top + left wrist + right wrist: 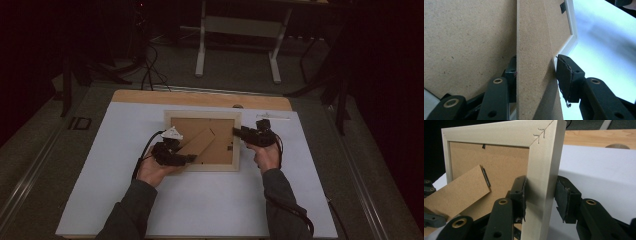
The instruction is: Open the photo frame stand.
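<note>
A pale wooden picture frame (202, 114) lies face down on the white table, its brown backboard (220, 125) up. A brown easel stand (200, 142) slants across the back. My left gripper (192, 158) is at the frame's near left corner. In the left gripper view it (537, 70) is shut on the stand (534, 50), one jaw against each face. My right gripper (236, 132) is shut on the frame's right rail. In the right gripper view it (541, 190) clamps that rail (544, 160). The stand (456, 192) rises off the backboard there, with the left gripper's jaws at its end.
The white table top (200, 210) has a wooden strip (200, 97) along its far edge. A small clear item (272, 116) lies just beyond the right gripper. A desk's white legs (201, 50) stand on the dark floor behind. Cables trail from both grippers along the forearms.
</note>
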`<state>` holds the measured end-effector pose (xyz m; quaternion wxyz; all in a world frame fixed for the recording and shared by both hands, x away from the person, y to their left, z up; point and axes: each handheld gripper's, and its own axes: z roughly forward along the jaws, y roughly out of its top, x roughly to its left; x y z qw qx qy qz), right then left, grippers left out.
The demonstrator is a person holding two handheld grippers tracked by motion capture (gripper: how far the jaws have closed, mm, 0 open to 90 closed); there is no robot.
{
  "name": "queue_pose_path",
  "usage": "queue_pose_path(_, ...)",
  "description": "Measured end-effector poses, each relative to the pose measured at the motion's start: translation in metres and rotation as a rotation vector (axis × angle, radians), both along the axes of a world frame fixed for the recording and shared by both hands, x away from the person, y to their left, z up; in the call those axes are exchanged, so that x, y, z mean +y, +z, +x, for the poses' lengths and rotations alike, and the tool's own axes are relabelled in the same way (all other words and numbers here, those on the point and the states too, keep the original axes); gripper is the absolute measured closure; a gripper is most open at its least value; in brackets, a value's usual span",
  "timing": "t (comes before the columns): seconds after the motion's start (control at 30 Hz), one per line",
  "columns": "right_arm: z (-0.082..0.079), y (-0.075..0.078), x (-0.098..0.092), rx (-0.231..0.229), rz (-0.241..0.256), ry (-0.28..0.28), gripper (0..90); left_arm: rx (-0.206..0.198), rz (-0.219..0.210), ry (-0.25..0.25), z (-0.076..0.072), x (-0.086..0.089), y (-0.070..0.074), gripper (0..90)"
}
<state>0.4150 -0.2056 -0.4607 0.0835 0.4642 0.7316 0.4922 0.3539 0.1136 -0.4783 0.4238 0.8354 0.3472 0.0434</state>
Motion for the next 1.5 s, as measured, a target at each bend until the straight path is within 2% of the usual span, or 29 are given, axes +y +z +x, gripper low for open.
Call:
queue_pose_path(0.3,-0.002,0.009,0.0,-0.037,-0.012,-0.001,62.4,-0.013,0.004,-0.006,0.001,-0.004,0.001,65.4)
queue_pose_path(1.0,-0.006,0.017,-0.006,-0.105,-0.009,-0.013,61.9,-0.058,0.053,0.034,0.007,-0.014,0.005,68.5)
queue_pose_path(1.5,-0.009,0.027,-0.006,-0.16,-0.028,-0.007,60.4,-0.086,0.053,0.065,0.01,-0.02,0.007,71.0)
